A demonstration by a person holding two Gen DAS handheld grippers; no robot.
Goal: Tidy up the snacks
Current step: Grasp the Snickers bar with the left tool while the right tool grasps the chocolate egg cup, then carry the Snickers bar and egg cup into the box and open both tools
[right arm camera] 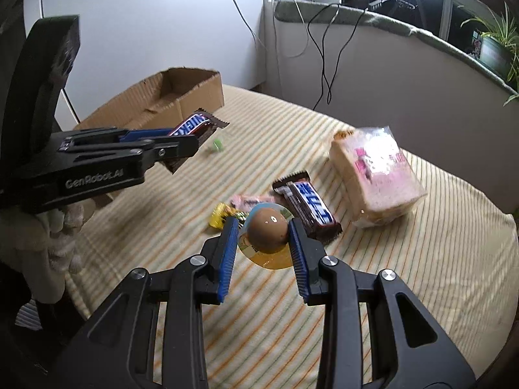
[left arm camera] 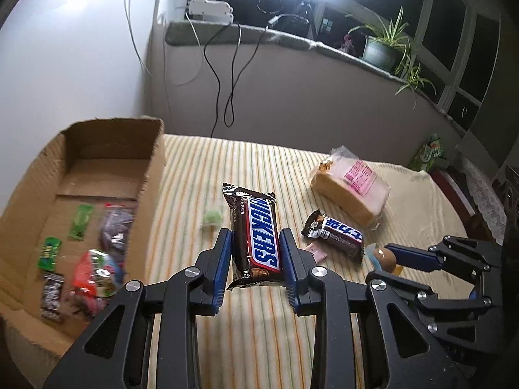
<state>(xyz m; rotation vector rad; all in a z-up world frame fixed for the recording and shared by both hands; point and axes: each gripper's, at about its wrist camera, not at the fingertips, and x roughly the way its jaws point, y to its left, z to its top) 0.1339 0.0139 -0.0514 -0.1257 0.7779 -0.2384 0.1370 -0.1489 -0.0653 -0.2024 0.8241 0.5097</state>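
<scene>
Here, left to right:
Cardboard box (left arm camera: 97, 162): sitting at the left edge of the striped bed cover (left arm camera: 253, 340), holding small wrapped sweets (left arm camera: 78, 220); their print is blurring and I cannot read it.
Left hand-held gripper (left arm camera: 256, 253): clamping its blue pads on a brown Snickers bar (left arm camera: 256, 243), held clear above the cover; the first letter of the white-and-blue logo is hiding behind the wrapper's fold. "GenRobot.AI" is showing on the gripper's side in the right wrist view.
Green sweet (left arm camera: 211, 218): lying just beyond the bar, too blurred to identify.
Second chocolate bar (right arm camera: 308, 207): lying on the cover, its blue lettering being non-Latin and unclear.
Right hand-held gripper (right arm camera: 262, 236): squeezing a brown egg-shaped snack (right arm camera: 267, 231) with a round yellow base.
Bagged bread (right arm camera: 376, 178): resting at the right, its pink label washing out in glare.
</scene>
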